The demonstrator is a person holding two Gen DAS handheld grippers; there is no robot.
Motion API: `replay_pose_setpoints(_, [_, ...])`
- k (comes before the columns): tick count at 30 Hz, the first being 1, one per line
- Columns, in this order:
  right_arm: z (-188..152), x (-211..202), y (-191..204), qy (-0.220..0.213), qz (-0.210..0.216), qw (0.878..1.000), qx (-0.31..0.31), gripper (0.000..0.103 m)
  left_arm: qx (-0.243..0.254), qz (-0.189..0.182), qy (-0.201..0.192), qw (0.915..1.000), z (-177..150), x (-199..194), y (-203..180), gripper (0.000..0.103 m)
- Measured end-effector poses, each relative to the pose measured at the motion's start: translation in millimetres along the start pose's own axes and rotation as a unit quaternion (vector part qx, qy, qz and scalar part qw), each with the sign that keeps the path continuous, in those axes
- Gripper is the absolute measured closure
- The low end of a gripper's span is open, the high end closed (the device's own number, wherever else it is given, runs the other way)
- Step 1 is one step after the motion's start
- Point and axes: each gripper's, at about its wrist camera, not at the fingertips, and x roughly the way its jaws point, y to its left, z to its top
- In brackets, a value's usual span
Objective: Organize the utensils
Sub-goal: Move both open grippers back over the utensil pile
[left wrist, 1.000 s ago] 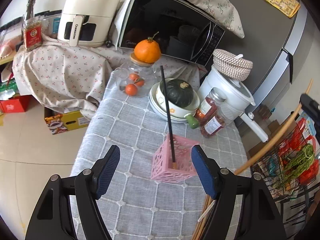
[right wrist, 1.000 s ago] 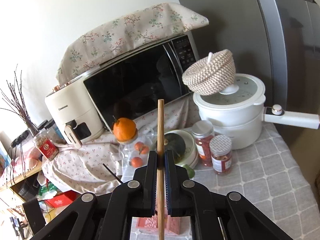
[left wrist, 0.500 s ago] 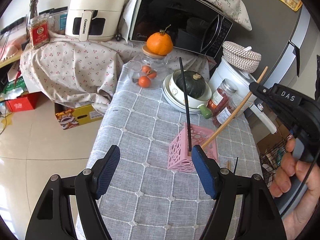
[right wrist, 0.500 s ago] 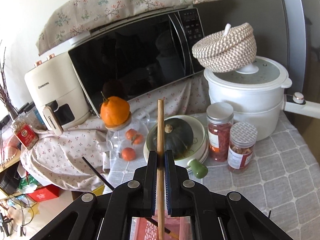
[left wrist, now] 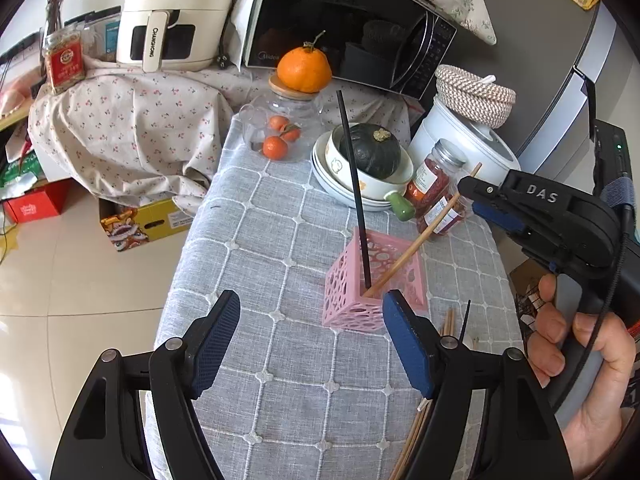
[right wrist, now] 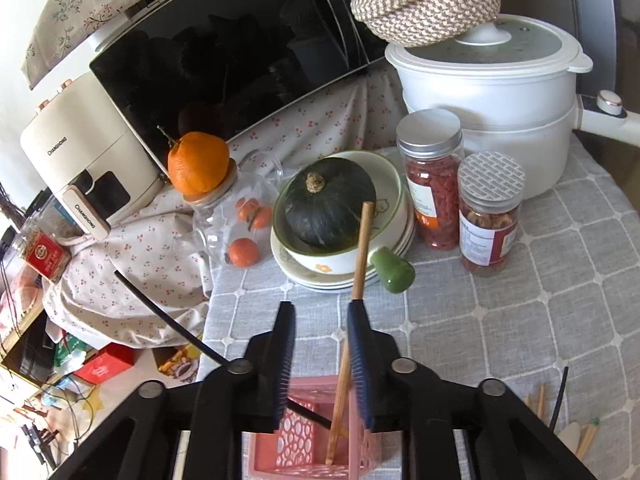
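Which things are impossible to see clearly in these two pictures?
- Loose chopsticks on the table, left wrist view: mostly behind the left claw; count unclear.
- Pink basket bottom, right wrist view: cut by the lower edge and the right claw.
- Jar label, right wrist view: too small.

Your basket (left wrist: 374, 280) sits on the table (left wrist: 260, 272), ahead of your left gripper (left wrist: 312, 336) and under your right one (right wrist: 322, 360). Two chopsticks stand in it: one (left wrist: 354, 188) nearly upright, the other (right wrist: 352, 308) leaning right, between your right jaws. More chopsticks (left wrist: 450, 322) lie right of the basket. Behind it, a squash (left wrist: 370, 150) rests in a bowl (left wrist: 384, 186) on plates (left wrist: 332, 186), jars (right wrist: 460, 188) to the right, a pot (right wrist: 492, 92) behind those.
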Motion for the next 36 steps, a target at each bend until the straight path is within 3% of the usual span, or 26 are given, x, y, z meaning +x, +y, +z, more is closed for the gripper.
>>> replay_pose_setpoints(4, [0.4, -22.3, -14.2, 0.006, 0.012, 1.000, 0.010, 0.057, 0.010, 0.000, 0.013, 0.9999, -4.7, 4.8, -7.7, 0.026])
replay_pose_setpoints(9, [-8.6, -55.7, -47.7, 0.009, -0.009, 0.999, 0.030, 0.040, 0.050, 0.001, 0.027, 0.9984, -17.3, 10.1, -29.8, 0.023])
replay_pose_setpoints(18, [-47.5, -76.4, -115.4, 0.058, -0.088, 0.994, 0.028, 0.033, 0.127, -0.013, 0.081, 0.9885, -50.4, 30.3, -73.9, 0.021])
replay_pose_setpoints(29, [-87.5, -68.6, -175.1, 0.132, -0.129, 0.982, 0.030, 0.026, 0.152, -0.034, 0.145, 0.9771, -80.9, 60.1, -102.5, 0.021])
replay_pose_setpoints(32, [-92.6, -66.7, -185.0, 0.155, -0.118, 0.980, 0.031, 0.026, 0.159, -0.048, 0.155, 0.9739, -85.8, 68.8, -112.7, 0.022])
replay_pose_setpoints(35, [-97.3, -66.4, -189.0, 0.164, -0.127, 0.978, 0.012, 0.024, 0.161, -0.062, 0.166, 0.9708, -88.3, 82.3, -122.0, 0.028])
replay_pose_setpoints(36, [-98.2, -66.5, -190.0, 0.166, -0.131, 0.977, 0.003, 0.024, 0.163, -0.068, 0.171, 0.9693, -89.2, 86.8, -125.7, 0.035])
